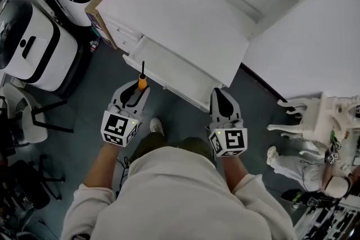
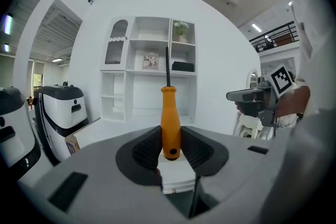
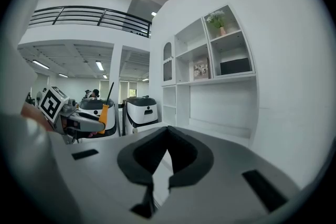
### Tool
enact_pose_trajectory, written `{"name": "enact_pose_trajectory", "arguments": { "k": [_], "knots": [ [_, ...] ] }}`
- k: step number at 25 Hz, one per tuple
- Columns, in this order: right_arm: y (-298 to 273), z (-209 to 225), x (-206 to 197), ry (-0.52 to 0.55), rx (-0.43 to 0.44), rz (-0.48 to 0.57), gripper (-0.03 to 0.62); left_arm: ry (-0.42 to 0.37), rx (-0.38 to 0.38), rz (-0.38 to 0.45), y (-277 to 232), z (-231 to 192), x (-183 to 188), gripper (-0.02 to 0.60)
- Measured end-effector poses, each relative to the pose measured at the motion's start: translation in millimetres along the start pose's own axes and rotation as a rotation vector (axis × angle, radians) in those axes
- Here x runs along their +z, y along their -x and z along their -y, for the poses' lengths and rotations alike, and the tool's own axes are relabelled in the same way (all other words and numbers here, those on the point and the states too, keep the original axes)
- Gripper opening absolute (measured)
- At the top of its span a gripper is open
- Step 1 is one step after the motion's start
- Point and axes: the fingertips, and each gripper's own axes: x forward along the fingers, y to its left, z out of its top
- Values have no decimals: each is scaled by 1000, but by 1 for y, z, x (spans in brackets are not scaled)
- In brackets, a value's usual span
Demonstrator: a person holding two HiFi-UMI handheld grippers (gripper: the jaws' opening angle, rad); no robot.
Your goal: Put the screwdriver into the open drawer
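Fig.: carry phase, screwdriver to drawer. Jaws of left gripper [image 2: 170, 138] are clamped on the lower end of the screwdriver [image 2: 170, 115] at its orange handle, w/ the dark shaft projecting fwd past the tips. Jaws of right gripper [image 3: 167, 136] are together, nothing betw. them. Head view: the shaft tip overlaps the front edge of the open drawer [image 1: 169, 69] near its left end; height above it can't be told. The right gripper hangs just outside the drawer's right front corner, apart from it. A white cabinet top [image 1: 185, 14] lies behind the drawer, and two white-and-black machines [image 1: 34, 48] stand well left of it. Technique (judgement): advance the left gripper over the drawer front, lower until the handle nears the drawer floor, lay the shaft along the drawer's length, then release. Keep the right gripper off the drawer.
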Motion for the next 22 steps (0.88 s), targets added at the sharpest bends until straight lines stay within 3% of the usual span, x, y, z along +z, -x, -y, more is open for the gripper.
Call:
{"name": "enact_pose_trajectory", "arguments": {
  "k": [9, 22],
  "knots": [
    [-33, 2, 3, 3, -35, -15, 3, -89, -64, -39, -36, -40, 1, 112],
    [-70, 39, -8, -41, -46, -41, 3, -231, -144, -144, -100, -47, -9, 112]
  ]
}}
